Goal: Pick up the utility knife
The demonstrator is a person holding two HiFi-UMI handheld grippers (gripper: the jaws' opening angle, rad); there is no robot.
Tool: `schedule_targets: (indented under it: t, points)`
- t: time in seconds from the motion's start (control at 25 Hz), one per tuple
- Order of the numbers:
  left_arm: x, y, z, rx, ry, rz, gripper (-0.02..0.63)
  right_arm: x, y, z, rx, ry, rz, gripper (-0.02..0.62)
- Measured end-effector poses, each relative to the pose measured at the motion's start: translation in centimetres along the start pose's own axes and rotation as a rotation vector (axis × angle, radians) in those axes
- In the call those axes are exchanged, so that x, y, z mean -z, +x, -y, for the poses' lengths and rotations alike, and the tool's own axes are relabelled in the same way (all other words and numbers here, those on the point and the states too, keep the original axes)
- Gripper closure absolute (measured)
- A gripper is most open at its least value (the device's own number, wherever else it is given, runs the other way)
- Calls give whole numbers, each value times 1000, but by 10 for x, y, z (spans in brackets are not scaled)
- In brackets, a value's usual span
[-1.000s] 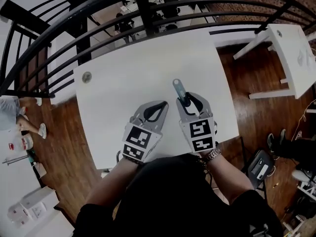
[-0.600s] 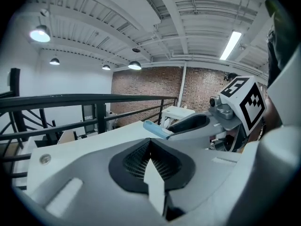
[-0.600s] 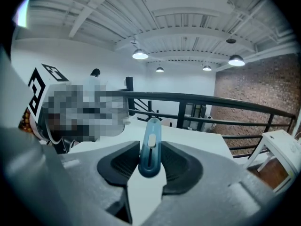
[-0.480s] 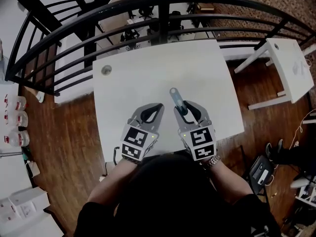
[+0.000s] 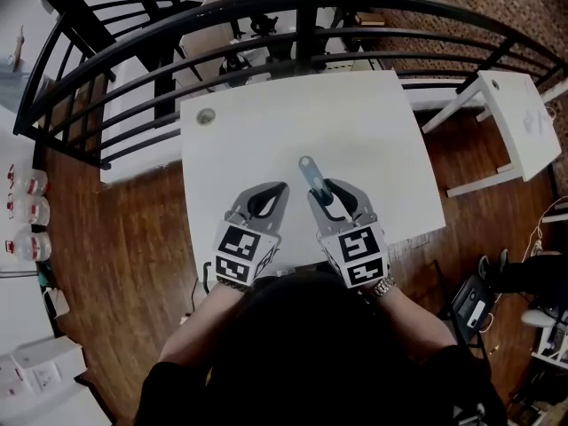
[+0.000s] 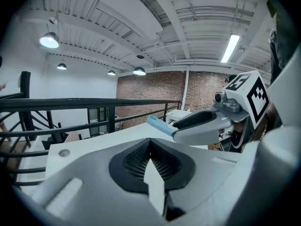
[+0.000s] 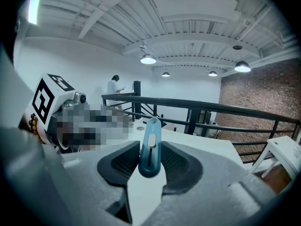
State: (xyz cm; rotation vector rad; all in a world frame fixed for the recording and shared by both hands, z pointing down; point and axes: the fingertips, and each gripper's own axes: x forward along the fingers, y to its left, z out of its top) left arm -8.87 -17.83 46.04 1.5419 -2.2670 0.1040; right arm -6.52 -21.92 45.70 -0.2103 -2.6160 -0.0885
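1. Hold the left gripper (image 5: 269, 195), jaws together and empty, aside (well clear of the blade end).
2. Grip firmly with the right gripper (image 5: 327, 195), jaws clamped on the utility knife (image 5: 310, 170), apparently just off the white worktop (image 5: 266, 131).
3. Lift without rolling, tip aimed toward the railing (image 5: 293, 38).

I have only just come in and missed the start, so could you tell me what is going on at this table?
A person is working two handheld grippers over a white table. The right claw is shut on a blue utility knife, whose far end sticks out ahead of the jaws. The left claw is shut with nothing in it, held just beside the right one.
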Motion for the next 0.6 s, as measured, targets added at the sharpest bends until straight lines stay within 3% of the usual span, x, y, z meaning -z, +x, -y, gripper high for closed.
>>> schedule_targets:
  t: [0.6]
  points:
    - [-2, -10, 0, 12, 12, 11, 592, -9, -2, -14, 0, -24, 10, 463]
